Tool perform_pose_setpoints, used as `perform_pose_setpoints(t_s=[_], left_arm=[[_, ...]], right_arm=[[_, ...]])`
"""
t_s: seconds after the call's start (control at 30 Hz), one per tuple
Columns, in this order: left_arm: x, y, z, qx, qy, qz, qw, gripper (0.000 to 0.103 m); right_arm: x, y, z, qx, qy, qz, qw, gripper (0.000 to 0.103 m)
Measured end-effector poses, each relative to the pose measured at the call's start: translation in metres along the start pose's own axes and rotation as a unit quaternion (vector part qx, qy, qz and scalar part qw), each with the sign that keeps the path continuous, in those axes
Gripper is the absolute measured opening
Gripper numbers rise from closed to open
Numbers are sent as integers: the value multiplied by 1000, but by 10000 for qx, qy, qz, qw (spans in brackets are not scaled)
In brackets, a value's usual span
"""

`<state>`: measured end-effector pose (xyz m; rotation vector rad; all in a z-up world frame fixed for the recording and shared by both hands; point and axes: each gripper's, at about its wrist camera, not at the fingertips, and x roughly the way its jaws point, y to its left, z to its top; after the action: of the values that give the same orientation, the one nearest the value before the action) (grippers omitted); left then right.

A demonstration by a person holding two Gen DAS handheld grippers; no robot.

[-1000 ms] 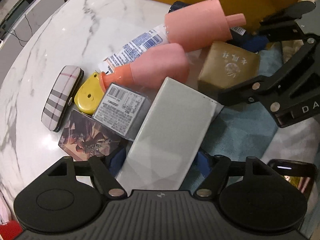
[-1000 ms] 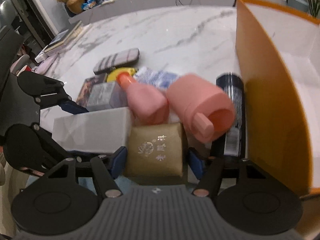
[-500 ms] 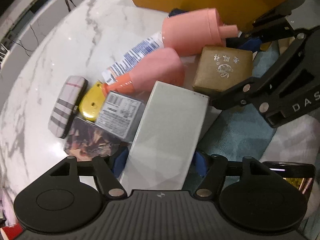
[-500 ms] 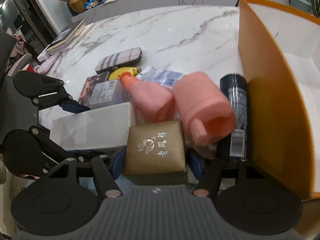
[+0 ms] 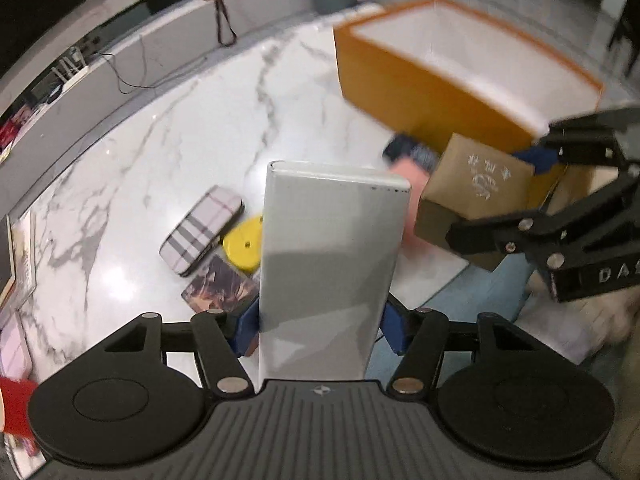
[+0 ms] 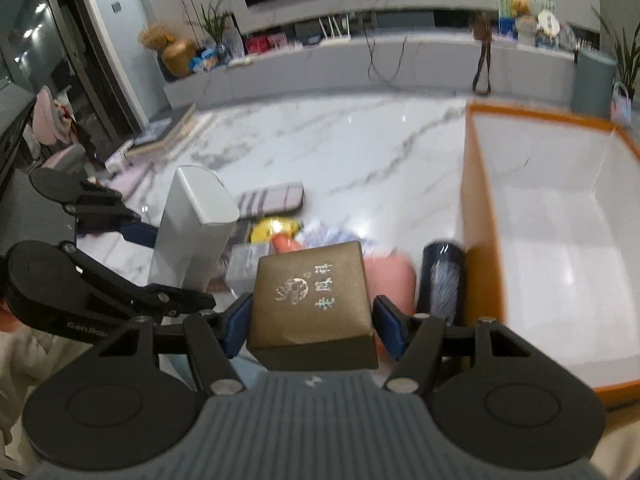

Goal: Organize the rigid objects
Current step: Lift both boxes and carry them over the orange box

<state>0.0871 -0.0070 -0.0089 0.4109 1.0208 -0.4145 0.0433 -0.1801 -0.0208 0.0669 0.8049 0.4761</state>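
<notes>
both boxes raised off tabletop (image 5: 168,160): left tool (image 5: 320,330) clamps grey box (image 5: 328,256), right tool (image 6: 310,320) clamps gold box (image 6: 312,292); pink bottles (image 6: 390,280) mostly hidden.

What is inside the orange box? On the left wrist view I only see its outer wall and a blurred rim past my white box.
Observer: In the right wrist view the orange box is open-topped, and the part of its white interior that shows holds nothing.
Operator: Is the right gripper squarely on the brown box?
Observer: Yes. The right gripper has a blue pad against each side of the brown box, which is held above the pile.
Operator: Anything close to the orange wall?
Observer: A dark can sits right beside that wall, with a pink bottle on its other side.
</notes>
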Motion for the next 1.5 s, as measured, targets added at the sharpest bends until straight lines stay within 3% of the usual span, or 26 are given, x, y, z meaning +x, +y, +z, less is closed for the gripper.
perform_pose_setpoints(t_s=[0.23,0.5,0.63,0.77,0.93,1.07,1.4,1.5], left_arm=[[-46,-12,45,-704,-562,-418,9951,71],[-53,-39,120,-1279,-814,-1429,9781,70],[-34,-51,156,-1341,-741,-1813,9714,70],[7,-60,181,-1555,-306,-2028,9663,70],[48,-67,178,-1868,296,-2081,9596,70],[75,-67,180,-2198,725,-2138,9491,70],[104,-62,179,-2879,1111,-1895,9321,69],[109,-64,176,-2913,1102,-1614,9365,69]], right_arm=[[-57,-22,26,160,-736,-311,9967,64],[-97,-76,37,469,-1103,-969,9881,64],[-104,-99,37,572,-1142,-1240,9840,64],[-106,-125,32,806,-1136,-1391,9804,64],[-88,-144,25,1026,-929,-1424,9801,64],[-73,-159,18,1173,-754,-1341,9811,64],[-48,-181,13,1346,-412,-1172,9831,64],[-43,-181,11,1317,-339,-1103,9846,64]])
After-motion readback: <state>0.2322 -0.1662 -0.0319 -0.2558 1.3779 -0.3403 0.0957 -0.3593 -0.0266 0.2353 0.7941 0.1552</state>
